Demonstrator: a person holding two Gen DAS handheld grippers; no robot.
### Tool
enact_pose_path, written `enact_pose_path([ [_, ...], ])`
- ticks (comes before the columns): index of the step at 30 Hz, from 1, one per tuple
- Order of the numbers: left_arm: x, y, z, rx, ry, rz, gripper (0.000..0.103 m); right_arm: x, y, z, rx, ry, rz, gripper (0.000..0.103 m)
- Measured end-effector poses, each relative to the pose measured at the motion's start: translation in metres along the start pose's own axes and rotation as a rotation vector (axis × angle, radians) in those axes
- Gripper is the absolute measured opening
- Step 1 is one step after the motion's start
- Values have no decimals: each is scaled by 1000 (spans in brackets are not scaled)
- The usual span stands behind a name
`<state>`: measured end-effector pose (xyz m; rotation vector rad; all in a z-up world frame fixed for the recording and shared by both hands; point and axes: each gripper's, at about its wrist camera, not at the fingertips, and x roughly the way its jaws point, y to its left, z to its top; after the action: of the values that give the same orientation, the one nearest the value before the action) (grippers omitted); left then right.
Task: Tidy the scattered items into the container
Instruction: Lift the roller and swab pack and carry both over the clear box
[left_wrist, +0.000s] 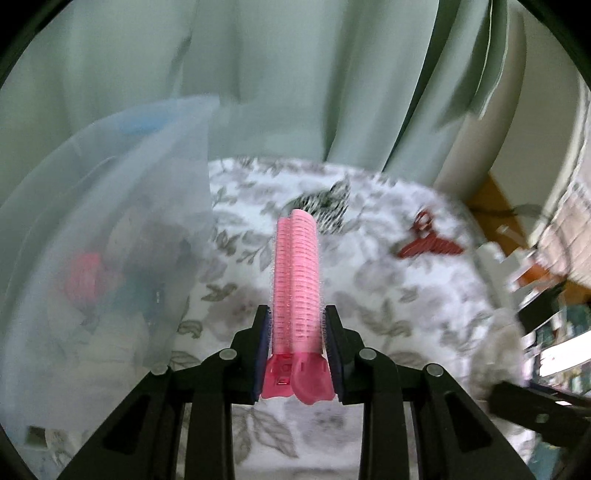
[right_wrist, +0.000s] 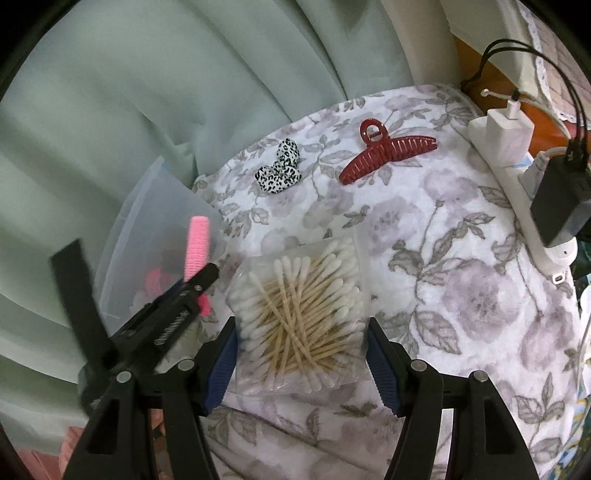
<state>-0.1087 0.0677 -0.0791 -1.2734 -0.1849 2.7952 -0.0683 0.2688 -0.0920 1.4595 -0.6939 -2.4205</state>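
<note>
So I'm gripping a fuzzy pink hair-roller clip (left_wrist: 295, 280) in my left gripper (left_wrist: 297, 354), clamped near its hinged end, with its long axis pointing straight out along the fingers. The clear frosted plastic container (left_wrist: 110, 229) is sitting just off to the left of that gripper, at the left edge of the flower-printed bedspread (right_wrist: 461, 288), and I'm already seeing something pink blurred through its wall. From the right camera the roller is hanging right by the container's rim, so my guess is the drop turns on swinging left until the tip is over the opening. My right gripper (right_wrist: 301, 362) is standing wide open with nothing in it, straddling a clear bag of wooden cotton swabs (right_wrist: 299, 314) lying directly between the pads, so that hand is the nearer one for it. Farther toward the far edge, a leopard-print fabric scrunchie (right_wrist: 279, 171) and a dark red plastic claw clip (right_wrist: 388, 151) are lying out on the bedspread, well apart from both grippers.
</note>
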Motion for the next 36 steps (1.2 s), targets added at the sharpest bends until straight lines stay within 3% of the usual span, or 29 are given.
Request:
enact_pose_path([
  [6, -40, 4, 10, -37, -61, -99, 29, -20, 9, -2, -5, -46, 13, 68],
  [14, -84, 28, 23, -105, -150, -150, 29, -41, 37, 1, -39, -101, 25, 68],
  [25, -128, 86, 40, -94, -290, -67, 29, -51, 118, 13, -174, -160, 54, 68],
  [36, -104, 166, 58, -138, -216, 17, 29, -3, 191, 28, -281, -125, 103, 68],
])
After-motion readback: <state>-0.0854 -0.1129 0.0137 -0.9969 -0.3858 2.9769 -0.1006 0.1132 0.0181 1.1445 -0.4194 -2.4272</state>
